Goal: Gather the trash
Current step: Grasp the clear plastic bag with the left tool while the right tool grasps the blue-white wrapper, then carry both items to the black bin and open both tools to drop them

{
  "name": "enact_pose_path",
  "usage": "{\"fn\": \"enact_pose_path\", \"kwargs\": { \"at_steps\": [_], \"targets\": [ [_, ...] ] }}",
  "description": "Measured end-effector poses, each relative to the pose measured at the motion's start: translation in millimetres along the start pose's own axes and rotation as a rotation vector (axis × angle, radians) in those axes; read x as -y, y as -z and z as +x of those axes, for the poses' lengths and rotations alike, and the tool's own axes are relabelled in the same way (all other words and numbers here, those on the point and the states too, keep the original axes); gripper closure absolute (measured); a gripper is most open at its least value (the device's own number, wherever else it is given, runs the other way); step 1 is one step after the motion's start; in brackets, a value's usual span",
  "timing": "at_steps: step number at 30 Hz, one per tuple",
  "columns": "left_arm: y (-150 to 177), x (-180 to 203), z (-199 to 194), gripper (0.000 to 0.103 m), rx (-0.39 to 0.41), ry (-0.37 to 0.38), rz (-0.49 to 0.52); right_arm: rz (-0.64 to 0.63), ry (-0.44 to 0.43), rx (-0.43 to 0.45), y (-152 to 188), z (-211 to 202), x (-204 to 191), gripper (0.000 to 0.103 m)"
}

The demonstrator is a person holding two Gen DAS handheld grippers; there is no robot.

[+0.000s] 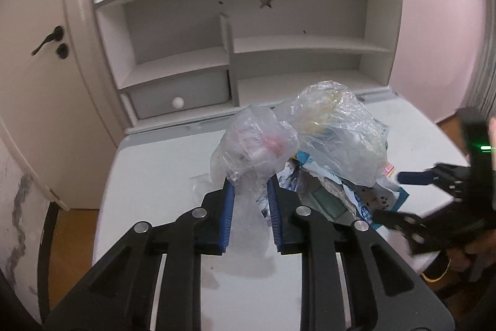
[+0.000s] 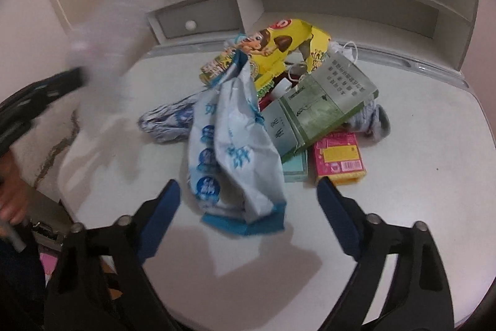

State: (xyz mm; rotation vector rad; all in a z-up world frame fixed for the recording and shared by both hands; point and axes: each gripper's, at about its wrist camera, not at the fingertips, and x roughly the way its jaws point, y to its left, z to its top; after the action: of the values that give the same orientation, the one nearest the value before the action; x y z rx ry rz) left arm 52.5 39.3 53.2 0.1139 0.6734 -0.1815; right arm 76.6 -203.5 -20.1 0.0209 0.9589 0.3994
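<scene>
Up front in the left wrist view, the left tool [image 1: 249, 191] has its blue pads closed on a crumpled clear plastic bag [image 1: 254, 145], held above the white worktop [image 1: 148, 176]. Behind the bag, more clear film [image 1: 334, 126] drapes over the trash pile. Bare worktop lies to the left, out to its rounded left edge, and the shelf unit [image 1: 235, 51] stands along the far edge. The right tool [image 1: 400, 197] reaches in from the right edge of the view.

Now the right wrist view: the right tool [image 2: 248, 197] is spread wide and grips nothing, its fingers either side of a blue-and-white wrapper [image 2: 235, 151]. Beyond lie a yellow snack bag [image 2: 272, 48], a green box [image 2: 322, 104] and a pink carton [image 2: 339, 157]. Open worktop [image 2: 418, 176] stretches right to the rounded edge.
</scene>
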Motion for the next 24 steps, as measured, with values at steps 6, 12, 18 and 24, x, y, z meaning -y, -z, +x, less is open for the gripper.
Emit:
{"fn": "enact_pose_path", "kwargs": {
  "at_steps": [6,12,18,24],
  "targets": [
    [4,-4,-20,0.083,0.012,0.016,-0.041,0.040,-0.046,0.052,1,-18,-3,0.085],
    [-8,49,-25,0.083,0.026,0.116,0.006,0.106,0.017,0.242,30,-109,36,0.085],
    [-16,180,-17,0.083,0.019,0.368,0.168,0.353,0.298,0.346,121,-201,151,0.085],
    [11,350,-5,0.083,-0.064,0.683,0.337,0.695,0.612,0.310,254,-251,265,0.085]
  ]
}}
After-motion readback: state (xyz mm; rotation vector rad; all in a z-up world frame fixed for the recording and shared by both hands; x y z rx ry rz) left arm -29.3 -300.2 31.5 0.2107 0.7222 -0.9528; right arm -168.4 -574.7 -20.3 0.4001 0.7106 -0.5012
